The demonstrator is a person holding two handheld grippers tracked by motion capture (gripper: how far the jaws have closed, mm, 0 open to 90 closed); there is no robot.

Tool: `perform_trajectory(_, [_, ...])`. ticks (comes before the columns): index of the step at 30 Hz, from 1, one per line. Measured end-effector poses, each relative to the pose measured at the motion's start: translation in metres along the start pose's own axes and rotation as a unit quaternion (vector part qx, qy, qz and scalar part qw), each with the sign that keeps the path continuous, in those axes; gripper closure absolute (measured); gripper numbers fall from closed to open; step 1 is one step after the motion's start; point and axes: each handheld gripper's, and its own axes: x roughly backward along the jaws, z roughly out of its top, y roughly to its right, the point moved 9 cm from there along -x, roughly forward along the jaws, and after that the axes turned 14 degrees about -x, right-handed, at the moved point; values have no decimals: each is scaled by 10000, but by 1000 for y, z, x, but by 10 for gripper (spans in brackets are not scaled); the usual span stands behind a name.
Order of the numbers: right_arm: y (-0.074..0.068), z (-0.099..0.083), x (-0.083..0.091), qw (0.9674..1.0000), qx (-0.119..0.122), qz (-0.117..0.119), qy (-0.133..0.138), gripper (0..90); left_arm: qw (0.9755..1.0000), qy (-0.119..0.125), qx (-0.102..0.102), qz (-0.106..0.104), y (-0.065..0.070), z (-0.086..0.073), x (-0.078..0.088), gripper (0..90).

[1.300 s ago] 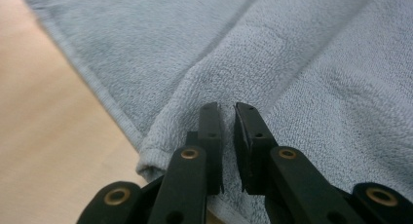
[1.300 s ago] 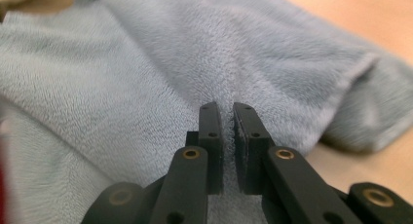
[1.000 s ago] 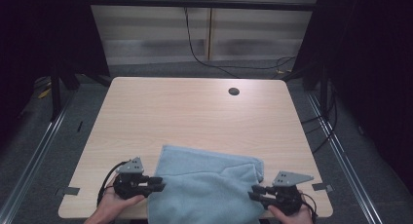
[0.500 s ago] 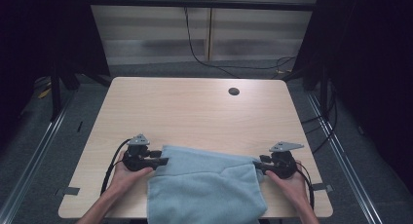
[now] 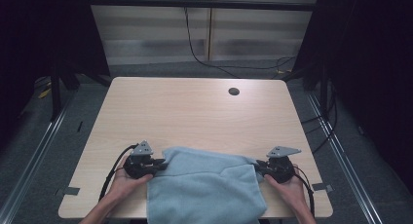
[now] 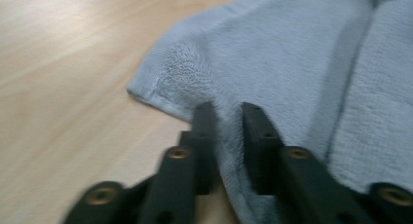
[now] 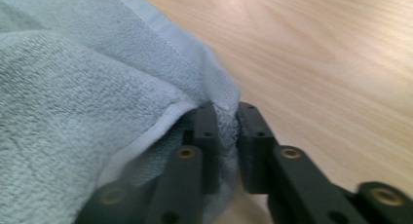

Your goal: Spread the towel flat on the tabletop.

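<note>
Currently, the light blue towel is laid folded on the near part of the bench, its front portion draped over the near edge. Its far left corner is pinched by the left tongs, whose jaws have just been closed on the cloth. Its far right corner is pinched likewise by the right tongs, just closed on the hem. A dark round hole is seen near the far edge.

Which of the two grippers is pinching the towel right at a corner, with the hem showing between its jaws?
The right gripper: it is shut on the light blue towel's corner hem. The left gripper grips a fold along the edge, beside that side's corner.
</note>
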Motion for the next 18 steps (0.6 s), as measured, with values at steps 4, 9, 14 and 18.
perform_trajectory(4, [-3,10,2,9985,-357,387,163,850,9997,142,213,-55,-5,3,4,849])
perform_trajectory(9, [-5,56,24,9929,-528,671,833,854,9967,688,402,139,-26,30,26,854])
perform_trajectory(14, [-9,119,42,9874,-431,707,1351,854,9931,1053,337,402,-46,63,53,854])
perform_trajectory(18, [-8,163,47,9833,-410,714,1621,854,9890,1222,404,731,-72,81,69,854])
